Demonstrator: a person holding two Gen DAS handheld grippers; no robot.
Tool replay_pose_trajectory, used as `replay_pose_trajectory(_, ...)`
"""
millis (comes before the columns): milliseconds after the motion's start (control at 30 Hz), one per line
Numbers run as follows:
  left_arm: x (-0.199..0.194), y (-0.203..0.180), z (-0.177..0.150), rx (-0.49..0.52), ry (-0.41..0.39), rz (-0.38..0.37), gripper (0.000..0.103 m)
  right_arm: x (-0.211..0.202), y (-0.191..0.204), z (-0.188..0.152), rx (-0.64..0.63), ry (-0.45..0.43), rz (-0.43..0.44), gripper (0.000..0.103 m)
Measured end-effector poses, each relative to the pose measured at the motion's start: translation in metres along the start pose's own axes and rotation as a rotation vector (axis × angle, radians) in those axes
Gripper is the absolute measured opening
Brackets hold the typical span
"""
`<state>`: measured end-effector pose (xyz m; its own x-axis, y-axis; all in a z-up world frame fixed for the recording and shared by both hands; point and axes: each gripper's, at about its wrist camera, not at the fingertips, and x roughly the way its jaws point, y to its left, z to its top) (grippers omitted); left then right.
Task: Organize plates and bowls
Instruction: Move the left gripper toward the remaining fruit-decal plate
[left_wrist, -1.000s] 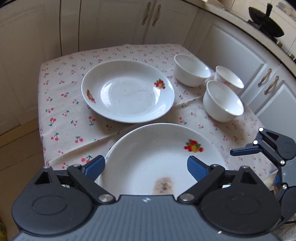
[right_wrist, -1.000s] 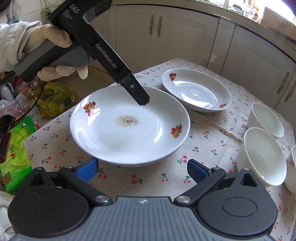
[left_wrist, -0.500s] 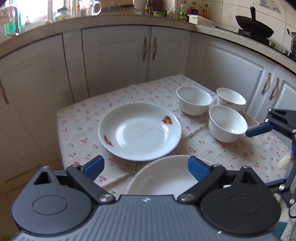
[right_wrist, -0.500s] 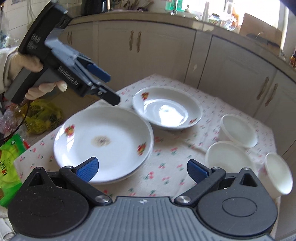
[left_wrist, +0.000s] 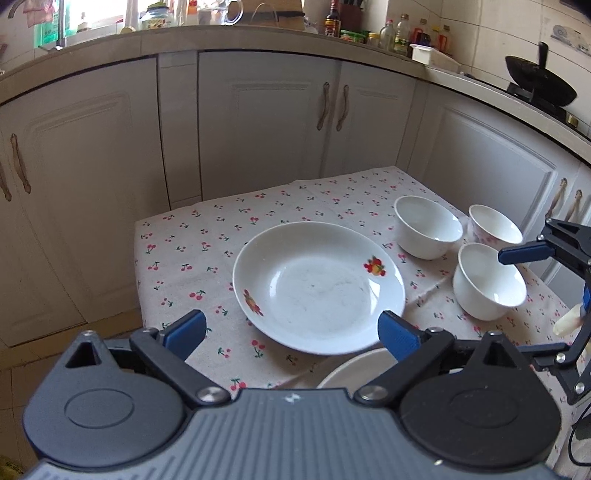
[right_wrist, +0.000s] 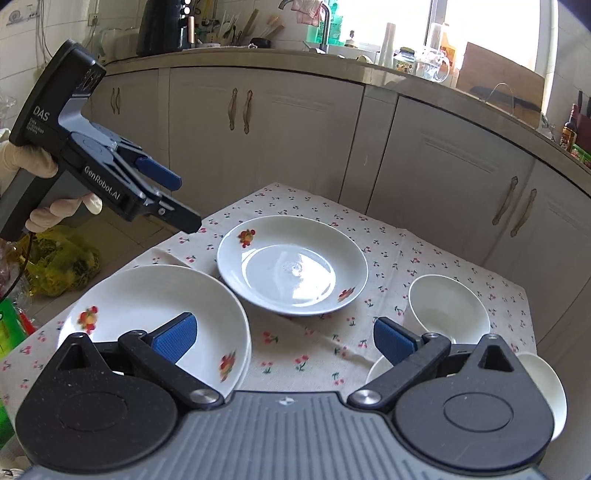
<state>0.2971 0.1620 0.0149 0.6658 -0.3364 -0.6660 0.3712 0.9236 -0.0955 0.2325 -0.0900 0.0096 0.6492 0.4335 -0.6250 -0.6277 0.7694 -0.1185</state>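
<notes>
Two white plates with fruit prints and three white bowls sit on a cherry-print cloth. The far plate (left_wrist: 319, 288) (right_wrist: 291, 266) lies mid-table. The near plate (right_wrist: 155, 306) lies at the front left, with only its rim (left_wrist: 351, 373) showing in the left wrist view. The bowls (left_wrist: 428, 227) (left_wrist: 495, 229) (left_wrist: 489, 280) cluster at the right. My left gripper (left_wrist: 291, 334) (right_wrist: 177, 199) hangs above the table's near edge, its jaws opening with nothing between them. My right gripper (right_wrist: 284, 339) stands open and empty, and one of its blue pads (left_wrist: 524, 254) shows beside the bowls.
Cream cabinets (left_wrist: 258, 129) and a cluttered countertop wrap the table on two sides. A wok (left_wrist: 539, 81) sits on the stove at the far right. A yellow bag (right_wrist: 62, 266) lies on the floor left of the table. A gloved hand (right_wrist: 22, 166) holds the left gripper.
Both grippers have risen and drawn back from the table, tilting up. The left gripper has left the near plate, which now sits low in both views. Left jaws look slightly wider.
</notes>
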Motion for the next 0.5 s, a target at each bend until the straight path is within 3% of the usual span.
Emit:
replay_pose_trajectory(233, 0.035, 0.017, 0.019, -0.048, 0.038, -0.011, 0.099, 0.031, -0.014, 0.012, -0.051, 0.033, -0.001, 0.103)
replay_pose_trajectory(500, 0.080, 0.026, 0.037, -0.056, 0.112, -0.031, 0.098, 0.073, -0.033, 0.017, -0.100, 0.133, 0.044, 0.098)
